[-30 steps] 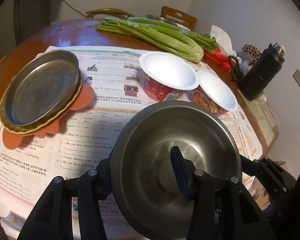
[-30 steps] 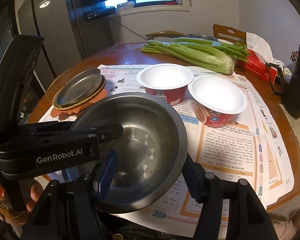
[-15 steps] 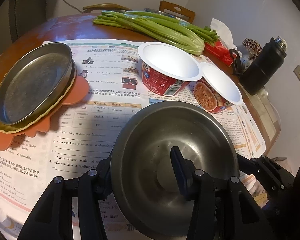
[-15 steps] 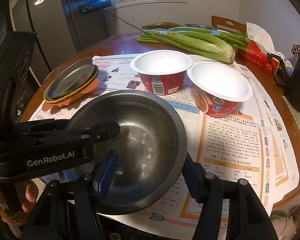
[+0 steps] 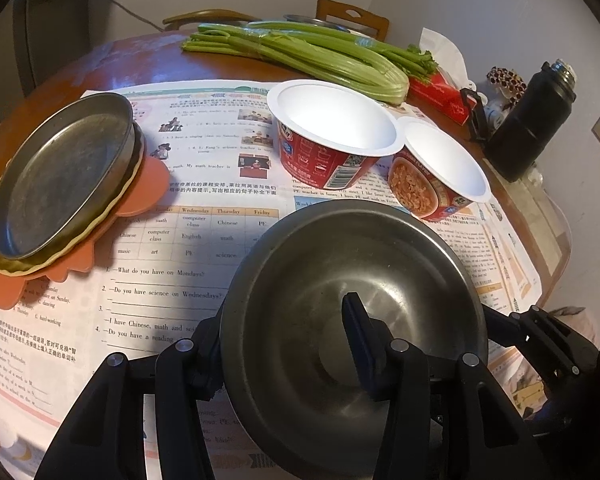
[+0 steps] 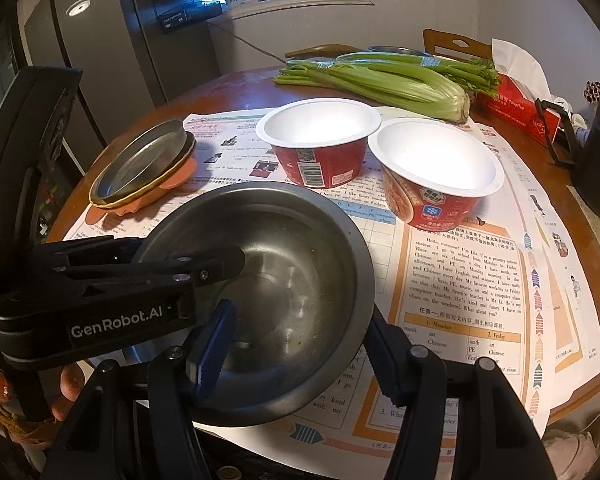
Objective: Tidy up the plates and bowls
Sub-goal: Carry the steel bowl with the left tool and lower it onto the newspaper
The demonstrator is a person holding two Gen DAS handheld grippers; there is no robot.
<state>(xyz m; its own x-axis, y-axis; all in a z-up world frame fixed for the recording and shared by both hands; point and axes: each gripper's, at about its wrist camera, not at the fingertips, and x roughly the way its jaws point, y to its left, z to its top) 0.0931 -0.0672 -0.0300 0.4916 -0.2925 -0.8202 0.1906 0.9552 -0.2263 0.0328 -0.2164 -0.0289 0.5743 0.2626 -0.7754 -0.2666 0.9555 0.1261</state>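
Steel bowl [image 5: 352, 320] gripped at its rim by both tools, outer fingers apparently hidden behind its wall.

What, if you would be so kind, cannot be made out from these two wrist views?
- Whether the steel bowl rests on the paper or hangs above it: its underside is hidden by its own body in both views.
- Contents of the metal dish behind the celery: hidden by the stalks.
- Small print on the two red cups: too small.
- The black flask: cut off by the right view's edge.
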